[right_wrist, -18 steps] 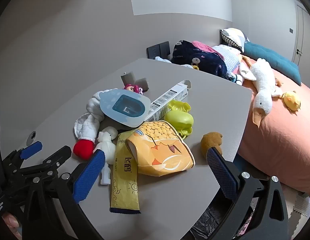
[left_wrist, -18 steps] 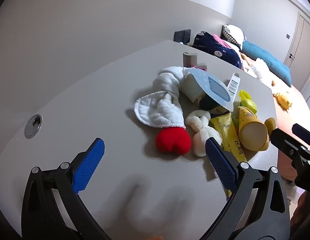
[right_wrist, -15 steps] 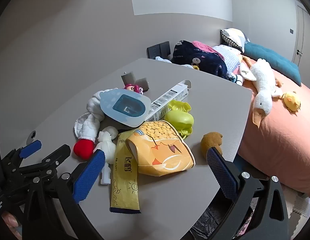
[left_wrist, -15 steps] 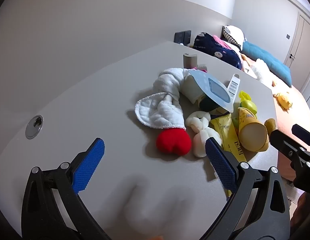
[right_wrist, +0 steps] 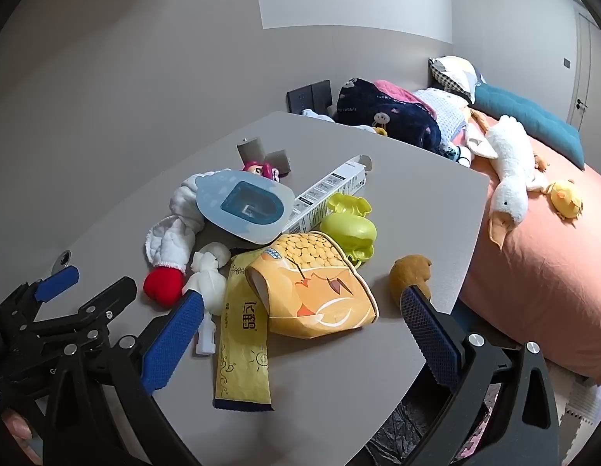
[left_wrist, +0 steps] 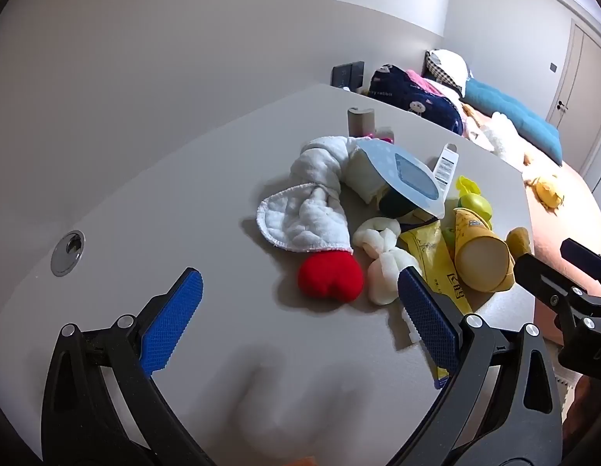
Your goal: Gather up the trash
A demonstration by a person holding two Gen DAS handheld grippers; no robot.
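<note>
A pile of clutter lies on the grey table (right_wrist: 397,178): a yellow corn-print wrapper (right_wrist: 316,283), a flat yellow packet (right_wrist: 242,341), a blue-and-white blister pack (right_wrist: 246,206), a long white carton (right_wrist: 327,194), a white knotted wad (right_wrist: 207,272), a white cloth (left_wrist: 320,198) and a red plush heart (left_wrist: 329,279). My left gripper (left_wrist: 296,318) is open and empty, just short of the heart. My right gripper (right_wrist: 300,334) is open and empty, its jaws either side of the corn wrapper's near end.
A green duck-shaped container (right_wrist: 351,229), a brown plush (right_wrist: 411,272), a small pink doll (right_wrist: 261,169) and grey blocks (right_wrist: 250,149) sit in the pile. A cable grommet (left_wrist: 67,250) is at the table's left. A bed (right_wrist: 533,240) with plush toys stands beyond the right edge.
Both views have shifted very slightly. The objects lie as before and both grippers stay open.
</note>
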